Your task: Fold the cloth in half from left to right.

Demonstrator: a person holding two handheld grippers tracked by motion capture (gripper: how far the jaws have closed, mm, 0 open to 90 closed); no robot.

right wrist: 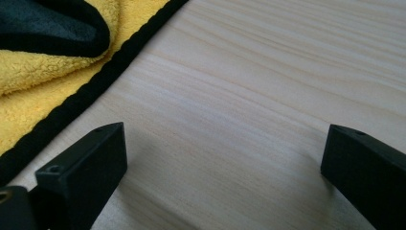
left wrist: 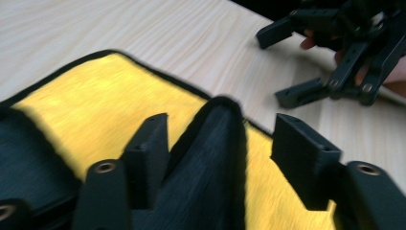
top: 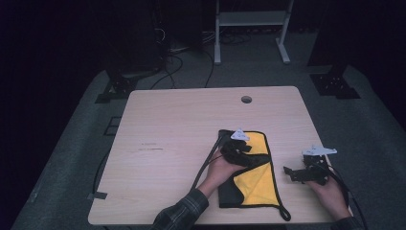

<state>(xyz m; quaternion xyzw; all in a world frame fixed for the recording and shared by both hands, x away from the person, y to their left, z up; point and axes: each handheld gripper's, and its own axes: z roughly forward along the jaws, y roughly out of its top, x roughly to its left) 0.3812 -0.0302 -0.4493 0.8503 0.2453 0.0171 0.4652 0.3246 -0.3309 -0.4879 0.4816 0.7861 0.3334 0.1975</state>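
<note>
A yellow cloth (top: 256,184) with black edging and a black underside lies on the wooden table (top: 182,124), right of the middle, with its left part folded over so the black side faces up. My left gripper (top: 238,146) hovers over the cloth's far half. In the left gripper view it (left wrist: 225,148) is open, and a raised black fold (left wrist: 210,163) of the cloth (left wrist: 95,105) stands between its jaws. My right gripper (top: 291,173) is open above bare wood just right of the cloth, also seen from the left gripper (left wrist: 275,67). Nothing lies between its jaws (right wrist: 225,158); the cloth's edge (right wrist: 28,72) lies at upper left.
A round cable hole (top: 246,99) sits near the table's far edge. A strip of tape (top: 98,195) is at the front left corner. A white frame (top: 251,19) and cables stand on the floor beyond. Wood shows bare to the left of the cloth.
</note>
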